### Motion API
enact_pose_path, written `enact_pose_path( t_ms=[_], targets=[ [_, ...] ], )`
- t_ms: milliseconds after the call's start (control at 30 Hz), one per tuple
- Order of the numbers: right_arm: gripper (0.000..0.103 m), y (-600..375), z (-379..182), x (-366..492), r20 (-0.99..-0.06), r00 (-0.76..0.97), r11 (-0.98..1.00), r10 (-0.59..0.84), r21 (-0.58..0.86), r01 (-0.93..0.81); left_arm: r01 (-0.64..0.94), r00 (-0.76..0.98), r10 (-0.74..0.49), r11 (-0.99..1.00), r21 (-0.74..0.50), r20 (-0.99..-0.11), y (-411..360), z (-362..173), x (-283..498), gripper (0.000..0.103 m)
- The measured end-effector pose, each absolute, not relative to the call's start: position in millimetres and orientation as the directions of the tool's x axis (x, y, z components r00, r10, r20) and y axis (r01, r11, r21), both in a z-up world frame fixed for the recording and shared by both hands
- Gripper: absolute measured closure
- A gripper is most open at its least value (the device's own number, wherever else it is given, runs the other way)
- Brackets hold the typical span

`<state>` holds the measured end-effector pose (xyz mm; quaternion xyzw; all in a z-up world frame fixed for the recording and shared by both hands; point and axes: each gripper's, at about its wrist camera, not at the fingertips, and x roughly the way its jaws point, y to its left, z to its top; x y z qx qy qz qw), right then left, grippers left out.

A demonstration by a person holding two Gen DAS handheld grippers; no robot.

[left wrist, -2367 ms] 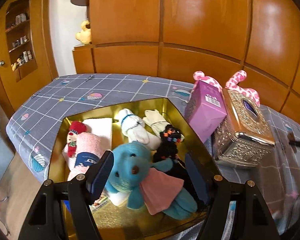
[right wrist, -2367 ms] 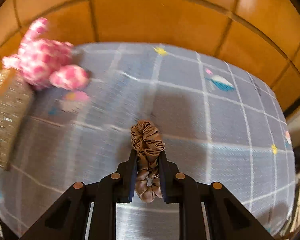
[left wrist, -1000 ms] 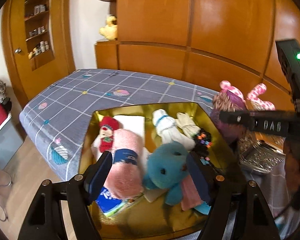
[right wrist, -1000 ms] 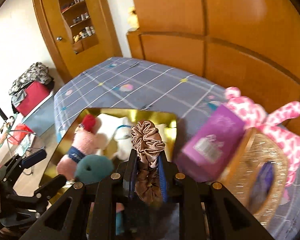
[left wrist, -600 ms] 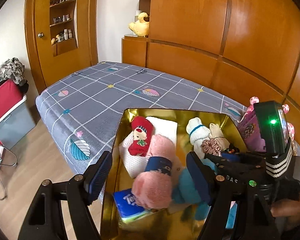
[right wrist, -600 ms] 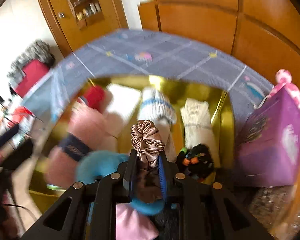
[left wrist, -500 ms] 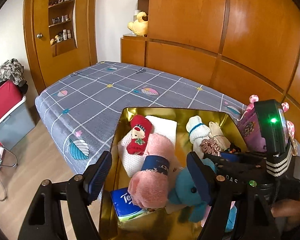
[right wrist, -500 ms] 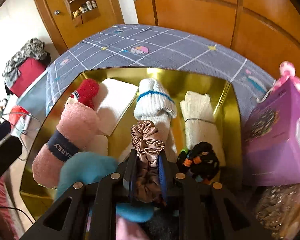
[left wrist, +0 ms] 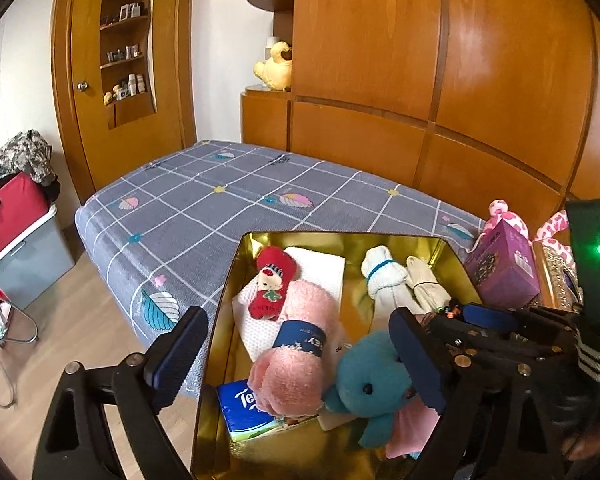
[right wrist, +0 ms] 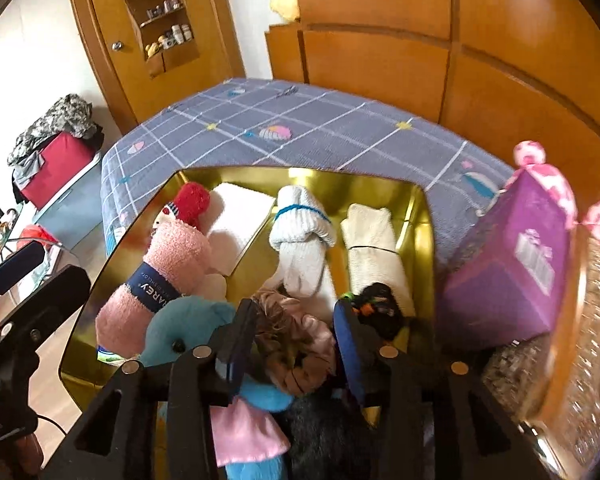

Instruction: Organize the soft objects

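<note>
A gold tray (left wrist: pixel 228 280) (right wrist: pixel 422 216) on the bed holds a pink rolled towel (left wrist: pixel 296 344) (right wrist: pixel 160 268), a teal plush (left wrist: pixel 372 380) (right wrist: pixel 188 328), white sock rolls (right wrist: pixel 304 240), a red doll (left wrist: pixel 270 280) and a black hair tie (right wrist: pixel 380 308). My right gripper (right wrist: pixel 296 324) is open over the tray; a tan satin scrunchie (right wrist: pixel 296 344) lies loose between its fingers on the plush. My left gripper (left wrist: pixel 296 354) is open and empty above the tray's near side. The right gripper also shows in the left wrist view (left wrist: pixel 484 320).
A purple box (right wrist: pixel 508 264) (left wrist: pixel 504 268) and a glittery silver box (right wrist: pixel 584 344) stand right of the tray, with a pink spotted plush (right wrist: pixel 556 176) behind. Wooden wardrobe panels run behind the bed. A bin with clothes (left wrist: pixel 16 232) is on the floor at left.
My right gripper carried the scrunchie from the bed to over the tray, lowered, and has now opened, letting the scrunchie drop onto the toys. My left gripper drew back, staying open.
</note>
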<state>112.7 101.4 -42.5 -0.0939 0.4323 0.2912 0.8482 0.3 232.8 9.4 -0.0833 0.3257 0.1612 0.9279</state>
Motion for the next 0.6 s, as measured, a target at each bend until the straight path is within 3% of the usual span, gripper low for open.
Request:
enact_pose_path(
  t_ms=[133, 600],
  targets=[
    [0.062, 88.2, -33.1, 98.6, -0.763, 0.509, 0.832, 0.398, 0.067, -0.551, -0.336, 0.75, 0.238, 0.941, -0.045, -0.618, 223.9, 13.9, -2.2, 0.001],
    [0.062, 16.2, -16.9, 53.0, -0.676, 0.702, 0.942, 0.225, -0.034, -0.335, -0.296, 0.76, 0.226, 0.955, -0.014, -0.61, 173.1, 16.7, -16.8, 0.0]
  ],
)
